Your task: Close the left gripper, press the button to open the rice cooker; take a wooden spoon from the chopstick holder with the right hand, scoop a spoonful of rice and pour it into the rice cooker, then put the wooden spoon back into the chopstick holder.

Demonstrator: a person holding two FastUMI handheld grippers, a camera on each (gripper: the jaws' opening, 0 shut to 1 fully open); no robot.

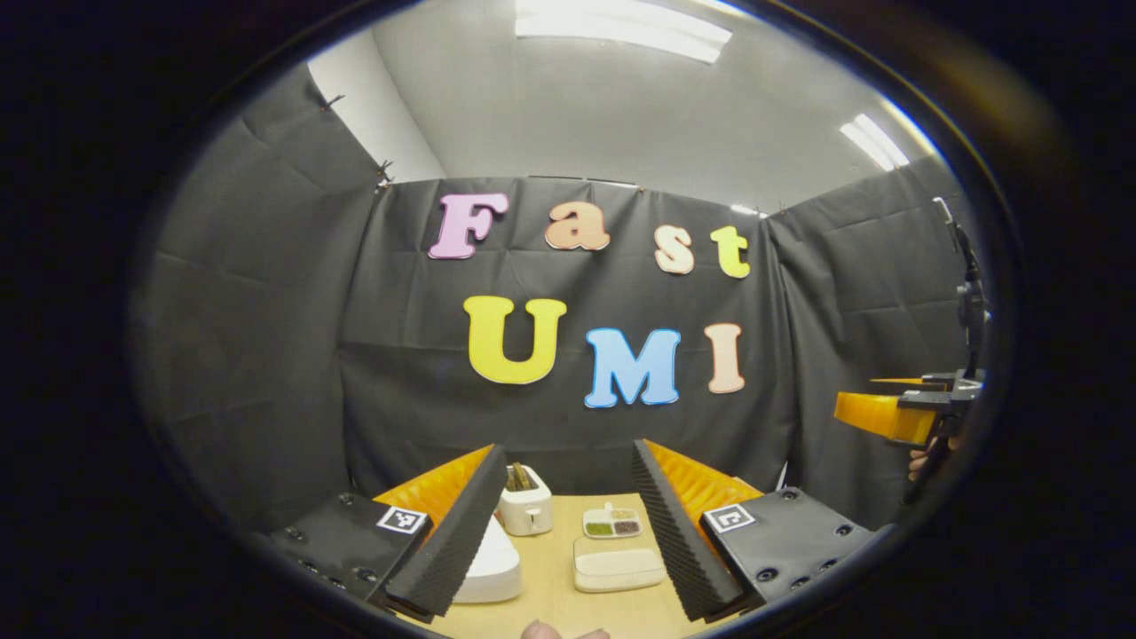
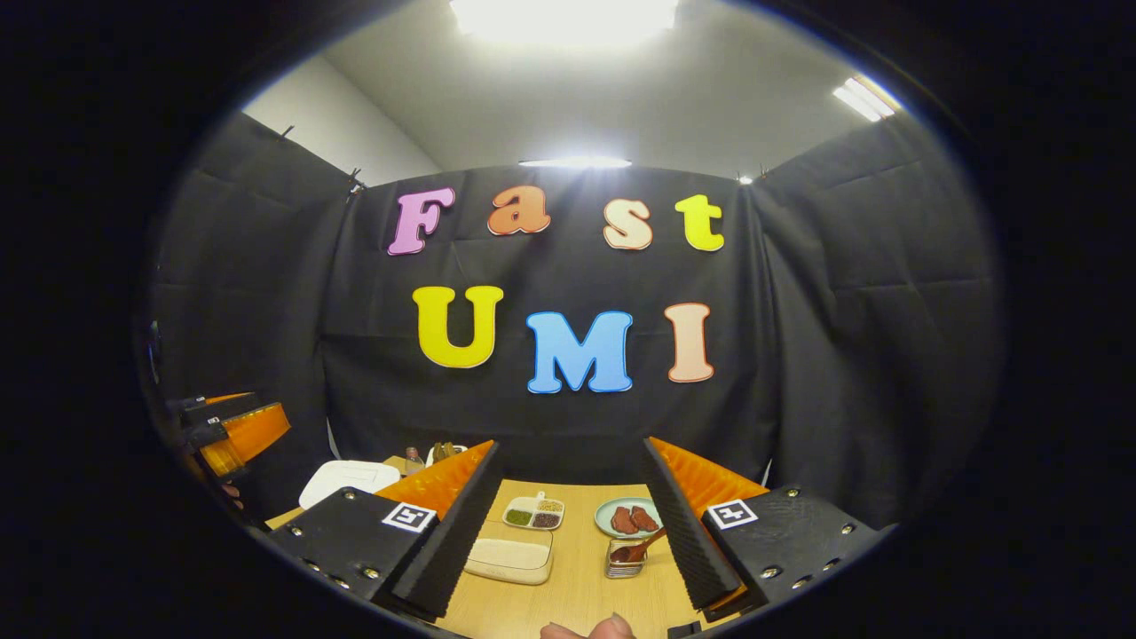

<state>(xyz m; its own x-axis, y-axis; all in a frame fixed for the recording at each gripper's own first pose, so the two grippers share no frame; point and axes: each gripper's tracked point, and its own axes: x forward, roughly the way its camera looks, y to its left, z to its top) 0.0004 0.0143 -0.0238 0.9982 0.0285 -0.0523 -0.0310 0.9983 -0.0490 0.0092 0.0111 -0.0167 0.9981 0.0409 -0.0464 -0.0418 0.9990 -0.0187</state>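
Left gripper (image 1: 568, 532) hovering with fingers spread wide above the wooden table (image 1: 555, 568), white rice cooker (image 1: 490, 564) lying behind its left finger, right gripper (image 2: 572, 537) likewise gaping, wooden spoon (image 2: 641, 546) resting in the small holder (image 2: 626, 559) just beside its right finger

Left gripper (image 1: 568, 524), fingers spread wide above wooden table (image 1: 550, 577): white rice cooker (image 1: 493, 564), chopstick holder (image 1: 525, 508) with wooden utensils, divided seasoning dish (image 1: 612, 523), cream lidded box (image 1: 618, 564). Right gripper (image 1: 896, 413) far right.
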